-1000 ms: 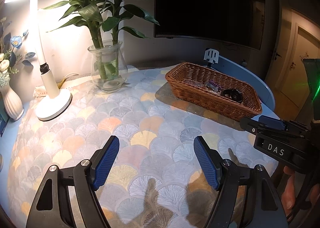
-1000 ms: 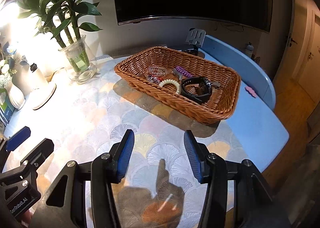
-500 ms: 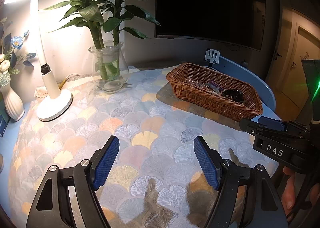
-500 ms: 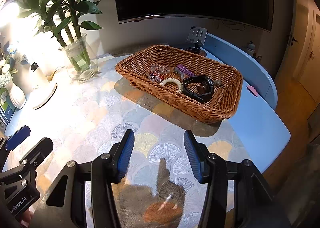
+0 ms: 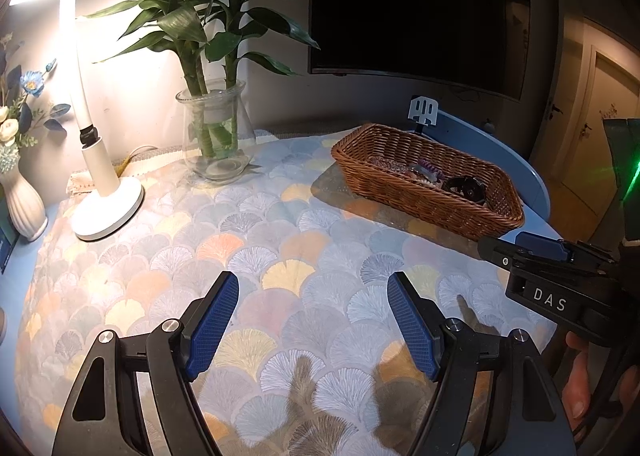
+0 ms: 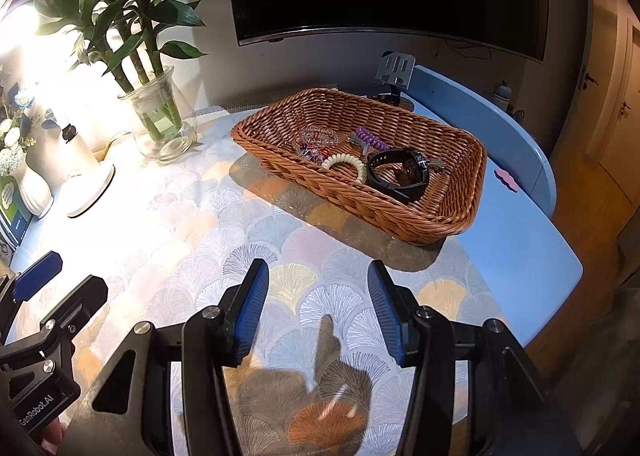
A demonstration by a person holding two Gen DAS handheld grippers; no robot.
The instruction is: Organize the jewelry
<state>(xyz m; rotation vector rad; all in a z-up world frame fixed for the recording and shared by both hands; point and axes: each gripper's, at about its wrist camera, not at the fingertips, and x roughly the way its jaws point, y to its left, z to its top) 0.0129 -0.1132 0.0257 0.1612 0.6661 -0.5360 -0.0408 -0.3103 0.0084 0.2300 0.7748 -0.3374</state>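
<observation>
Both grippers are being held spread wide and empty above the fan-patterned tablecloth [image 6: 192, 224], the left gripper [image 5: 312, 310] and the right gripper [image 6: 318, 302] each well short of the wicker basket [image 6: 452, 216] where the jewelry is being kept. Inside the basket, a black wristwatch [image 6: 400, 172], a cream beaded bracelet [image 6: 346, 166], a purple spiral band [image 6: 370, 138] and a clear packet with red pieces [image 6: 316, 142] are being seen lying together in a loose cluster, touching or overlapping rather than set apart. Nothing is being gripped and no piece is lying on the cloth outside the basket, so the pieces appear gathered already; whether sorting within the basket is wanted cannot be told, and no separate tray or stand for them is being shown. A lit desk lamp [image 5: 108, 212], a glass vase of lucky bamboo [image 5: 214, 144] and a white flower vase [image 5: 26, 204] are being left standing well apart from the basket, at the far left of the table
</observation>
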